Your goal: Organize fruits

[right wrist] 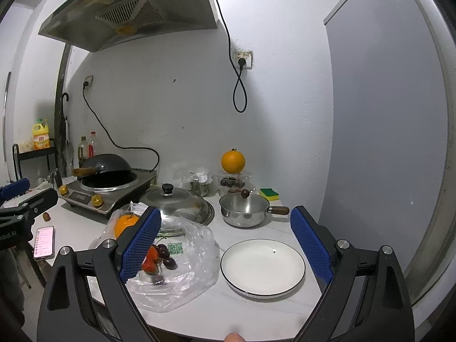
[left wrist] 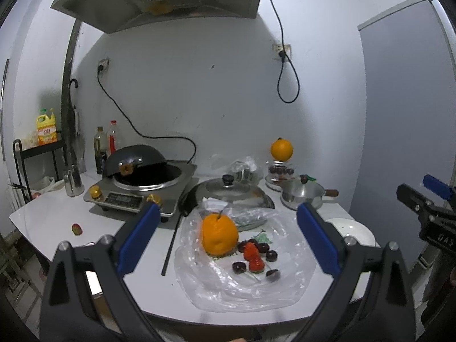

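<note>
Left gripper (left wrist: 228, 233) is spread wide, nothing between its blue pads, held above the near table edge and aimed straight at the fruit pile; right gripper (right wrist: 225, 245) is equally wide and empty, aimed at the white plate (right wrist: 296, 268). Key relation: the fruit lies dead ahead of the left claw, centred between its fingers, but sits off to the left of the right claw, partly behind its left pad, so left is the nearer arm for a pick, imo, w/ the right better placed over the plate. Going big to small: the table (left wrist: 57, 213) carries a crumpled clear plastic bag (left wrist: 285, 285) spread flat, and on it an orange (left wrist: 219, 235) toward the back-left, stem up, roughly round so no long axis to line up on. Just right of it are two strawberries (left wrist: 252, 256), lying nose to tail w/ long axis running away from the claw, touching each other. Dark cherries (left wrist: 239, 267) are scattered around them, some touching the berries, one (left wrist: 273, 275) apart nearer the front. A second orange (left wrist: 281, 149) is perched on a container at the back. Left view shows the whole pile unobstructed, plus a small fruit (left wrist: 76, 228) alone far left on the table; plate is mostly cut off there. Right view shows the full plate, empty, beside the bag, and a phone (right wrist: 44, 241) at the table's left edge, but hides most berries behind its pad.
</note>
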Motion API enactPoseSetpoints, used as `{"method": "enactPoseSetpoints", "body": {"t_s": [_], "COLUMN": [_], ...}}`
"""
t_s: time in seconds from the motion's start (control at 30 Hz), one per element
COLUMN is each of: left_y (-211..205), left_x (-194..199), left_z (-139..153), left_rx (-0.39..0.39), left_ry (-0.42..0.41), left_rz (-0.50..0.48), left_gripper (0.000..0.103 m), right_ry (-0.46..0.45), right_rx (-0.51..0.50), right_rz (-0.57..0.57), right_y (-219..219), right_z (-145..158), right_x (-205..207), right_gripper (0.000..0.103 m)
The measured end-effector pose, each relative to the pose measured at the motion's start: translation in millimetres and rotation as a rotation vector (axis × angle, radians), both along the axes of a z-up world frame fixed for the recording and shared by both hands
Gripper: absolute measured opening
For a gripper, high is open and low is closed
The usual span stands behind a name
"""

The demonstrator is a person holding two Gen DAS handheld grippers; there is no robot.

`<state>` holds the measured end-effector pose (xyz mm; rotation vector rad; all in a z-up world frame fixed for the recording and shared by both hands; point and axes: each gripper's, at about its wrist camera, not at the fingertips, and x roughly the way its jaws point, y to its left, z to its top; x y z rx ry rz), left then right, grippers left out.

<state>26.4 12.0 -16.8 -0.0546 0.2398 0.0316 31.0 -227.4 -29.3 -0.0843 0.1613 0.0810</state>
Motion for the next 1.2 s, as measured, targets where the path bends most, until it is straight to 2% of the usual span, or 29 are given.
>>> {"method": "enactPoseSetpoints", "body": {"t_s": [0.4,0.8,1.2], "left_y": [21,53,84], "left_x": [35,77,120], "left_z": [-23,-58,-83], "left_rx": [-0.012,-0.035,-0.054], "left_ry": [0.069,0.182,0.26], "left_rz": [0.023,0.046,0.061], "left_gripper": [0.098,0.098,0.098], "right_ry": [0.072,0.174,0.272], "right_rx": [-0.017,-0.052,-0.078], "right_rz": [0.03,0.112,0.186], "right_y": [16,60,101], "right_z": [-19,-42,-65], "right_x": [41,91,144], "right_gripper": [0.094,0.094,0.094]}}
